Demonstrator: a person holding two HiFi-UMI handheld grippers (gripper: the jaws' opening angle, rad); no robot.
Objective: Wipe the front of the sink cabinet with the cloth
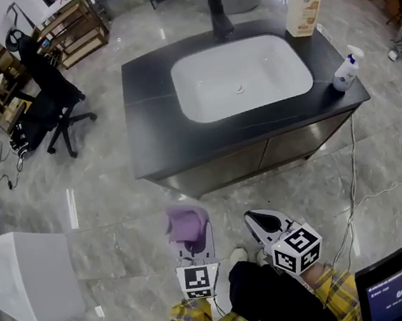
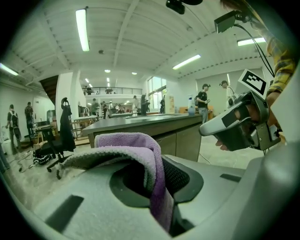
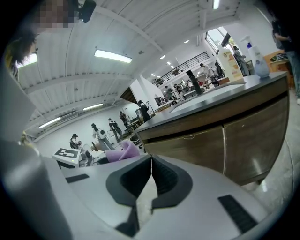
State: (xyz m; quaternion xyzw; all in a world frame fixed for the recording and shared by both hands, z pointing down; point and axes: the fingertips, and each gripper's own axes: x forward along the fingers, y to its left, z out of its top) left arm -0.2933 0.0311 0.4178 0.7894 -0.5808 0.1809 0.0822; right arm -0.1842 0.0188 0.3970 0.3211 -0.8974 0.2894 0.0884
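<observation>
Purple cloth (image 1: 187, 223) sits bunched at the tip of our left gripper (image 1: 194, 242). Its fingers (image 2: 180, 177) are pinched on the cloth, and a fold drapes over one finger and down through the gap. Our right gripper (image 1: 262, 222) is empty, its fingers (image 3: 165, 180) pressed together tip to tip. We hold both grippers low over the marble floor (image 1: 118, 207), apart from the sink cabinet (image 1: 261, 155), and the cloth is not touching its brown front doors. The cabinet's dark worktop (image 1: 153, 118) carries a white basin (image 1: 240, 75), a black tap (image 1: 220, 18), a pump bottle (image 1: 303, 5) at the back right corner and a spray bottle (image 1: 346, 71) at the right edge. A black office chair (image 1: 51, 96) stands to the cabinet's left.
</observation>
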